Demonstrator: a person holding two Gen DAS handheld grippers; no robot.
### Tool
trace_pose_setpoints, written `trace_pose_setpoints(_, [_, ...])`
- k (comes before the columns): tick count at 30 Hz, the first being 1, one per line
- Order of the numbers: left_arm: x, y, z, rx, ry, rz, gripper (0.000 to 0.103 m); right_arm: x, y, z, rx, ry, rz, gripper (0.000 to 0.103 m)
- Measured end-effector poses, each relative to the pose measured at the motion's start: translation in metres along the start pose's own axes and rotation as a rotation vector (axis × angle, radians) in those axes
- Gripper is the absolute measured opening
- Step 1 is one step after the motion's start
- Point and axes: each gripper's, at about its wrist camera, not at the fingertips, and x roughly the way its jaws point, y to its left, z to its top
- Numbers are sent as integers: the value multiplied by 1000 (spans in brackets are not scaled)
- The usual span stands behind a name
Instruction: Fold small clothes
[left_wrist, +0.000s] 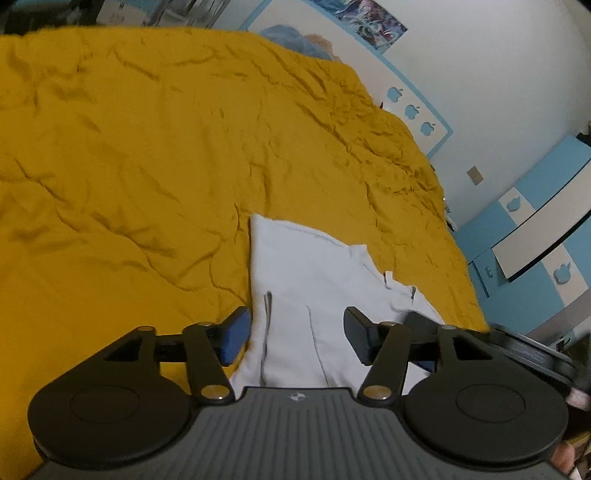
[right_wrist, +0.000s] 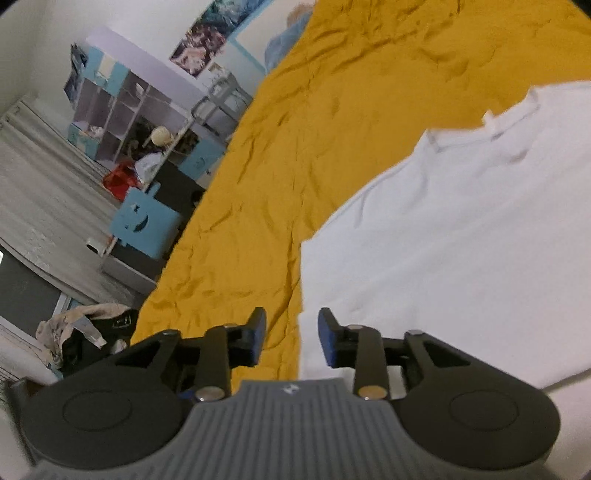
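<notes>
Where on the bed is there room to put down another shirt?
The yellow bedspread lies bare from the left edge of the white shirt up to the blue pillow. It is crowded only near the shirt, where the left gripper and right gripper are.

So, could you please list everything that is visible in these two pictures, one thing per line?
white garment: one, white, partly folded, lying flat on the bedcover near both grippers.
bedcover: one, mustard yellow, wrinkled, covering the whole bed.
blue pillow: one, blue, at the far end of the bed.
poster: one, blue and white, on the wall beyond the bed.
shelf unit: one, blue and pale, against the wall, holding small things.
blue chair: one, light blue, on the floor beside the bed.
pile of clothes: one, beige and black, on the floor.
left gripper: one, black, blue pads, open over the garment.
right gripper: one, black, blue pads, open at the garment's edge.
</notes>
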Motion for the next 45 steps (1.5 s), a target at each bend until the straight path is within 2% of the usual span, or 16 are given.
trace_pose_setpoints(3, [16,-2,-3,7,35,18,68,-37,-23,5,-19,-43,-40,34])
trace_pose_setpoints(10, [50,-16,-9,107,50,84,67,-130,-111,26,-66,-167,-318,36])
trace_pose_setpoints(13, [64,-20,-6,149,51,129,56,-166,-156,43,-20,-226,-431,36])
trace_pose_setpoints(16, [76,-26,-4,172,69,168,32,-187,-191,61,10,-285,-516,36])
trace_pose_setpoints(17, [78,-27,-4,176,65,179,29,-189,-199,67,10,-290,-529,36])
trace_pose_setpoints(20, [81,-29,-3,178,50,194,14,-182,-224,87,16,-305,-550,35])
trace_pose_setpoints(23, [79,-30,-3,185,46,198,10,-167,-250,108,49,-280,-559,33])
trace_pose_setpoints(27, [78,-36,1,221,48,206,10,-158,-280,124,165,-295,-490,16])
trace_pose_setpoints(28, [79,-37,2,227,49,209,10,-154,-287,127,194,-293,-459,9])
trace_pose_setpoints(30, [81,-39,4,235,54,212,9,-146,-289,133,212,-275,-415,0])
trace_pose_setpoints(32, [80,-41,6,234,51,199,9,-145,-282,139,168,-300,-420,0])
trace_pose_setpoints(35, [84,-41,6,249,61,210,15,-156,-290,141,223,-366,-401,0])
trace_pose_setpoints(37, [89,-41,5,253,68,260,19,-151,-297,140,229,-335,-450,0])
trace_pose_setpoints(41, [83,-33,3,228,62,248,22,-145,-303,136,252,-302,-459,0])
trace_pose_setpoints(43, [75,-34,3,229,46,247,22,-151,-299,139,259,-299,-446,5])
trace_pose_setpoints(45, [65,-38,3,231,34,234,22,-164,-288,138,216,-303,-445,6])
